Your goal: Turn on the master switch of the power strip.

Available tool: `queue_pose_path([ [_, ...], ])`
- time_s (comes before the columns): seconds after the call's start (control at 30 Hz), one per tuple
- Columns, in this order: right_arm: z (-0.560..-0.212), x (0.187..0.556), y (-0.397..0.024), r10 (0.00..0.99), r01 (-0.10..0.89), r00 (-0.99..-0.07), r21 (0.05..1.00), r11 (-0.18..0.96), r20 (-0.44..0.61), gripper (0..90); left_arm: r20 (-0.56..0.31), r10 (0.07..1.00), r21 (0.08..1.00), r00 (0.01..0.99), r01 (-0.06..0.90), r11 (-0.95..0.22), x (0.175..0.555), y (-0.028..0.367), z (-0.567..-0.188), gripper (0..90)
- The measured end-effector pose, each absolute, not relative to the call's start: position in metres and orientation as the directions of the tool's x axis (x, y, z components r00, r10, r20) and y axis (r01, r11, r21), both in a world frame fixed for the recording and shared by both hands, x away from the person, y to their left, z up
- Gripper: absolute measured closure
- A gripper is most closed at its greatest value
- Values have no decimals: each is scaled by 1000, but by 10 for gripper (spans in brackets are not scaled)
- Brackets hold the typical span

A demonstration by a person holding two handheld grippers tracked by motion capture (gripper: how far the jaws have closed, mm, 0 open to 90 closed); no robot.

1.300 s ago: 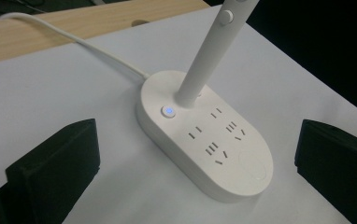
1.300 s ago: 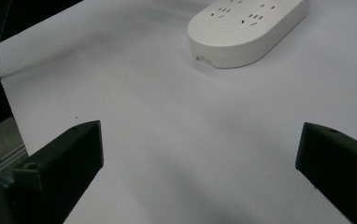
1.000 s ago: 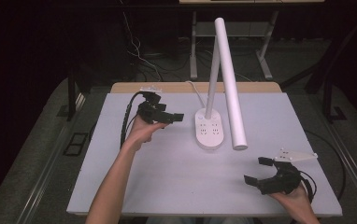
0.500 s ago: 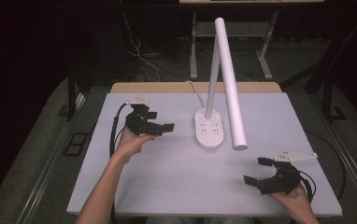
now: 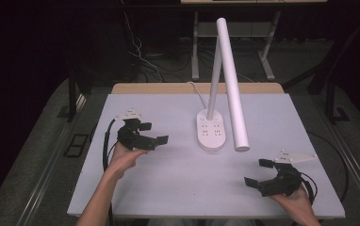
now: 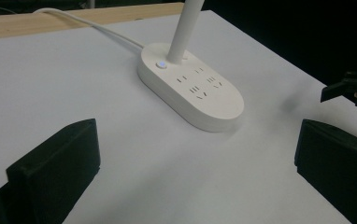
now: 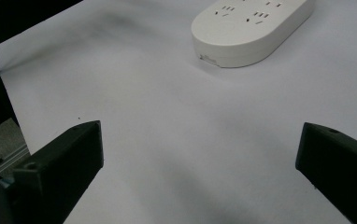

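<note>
Smooth oval white lamp base (image 5: 210,134)

Left gripper (image 5: 152,133) held in left hand (image 5: 121,155), well left of lamp base (image 5: 210,131), jaws spread wide, pointed toward base. Left forearm (image 5: 98,202) angled up from near edge. Right gripper (image 5: 258,172) low and right of base, near front edge, in right hand (image 5: 295,200), jaws wide apart, nothing between. Own-camera views: both jaw pairs gaping, base ahead.
</note>
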State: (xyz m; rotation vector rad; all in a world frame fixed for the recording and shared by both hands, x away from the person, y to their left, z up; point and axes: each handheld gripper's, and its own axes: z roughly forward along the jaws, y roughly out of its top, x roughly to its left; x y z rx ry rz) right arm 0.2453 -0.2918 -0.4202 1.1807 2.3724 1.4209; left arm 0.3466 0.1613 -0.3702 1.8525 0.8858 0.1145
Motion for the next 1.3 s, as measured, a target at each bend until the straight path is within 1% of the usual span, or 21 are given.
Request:
queue_pose_path([
  [0.23, -420, 245, -291, 681, 557, -682, 792, 249, 265, 4, -306, 618, 837, 725, 513, -188, 326, 169, -380, 0],
  [0.47, -421, 245, -290, 681, 556, -684, 792, 254, 263, 4, -307, 619, 840, 723, 512, -182, 314, 174, -387, 0],
  [0.63, -421, 245, -290, 679, 553, -687, 793, 256, 260, 3, -305, 627, 851, 717, 501, -159, 303, 178, -393, 1],
  [1.0, -421, 245, -289, 678, 557, -686, 790, 257, 263, 4, -320, 640, 842, 699, 519, -146, 281, 186, -410, 6],
  [1.3, -422, 245, -289, 679, 556, -686, 790, 257, 262, 3, -315, 630, 829, 710, 529, -181, 270, 181, -424, 8],
])
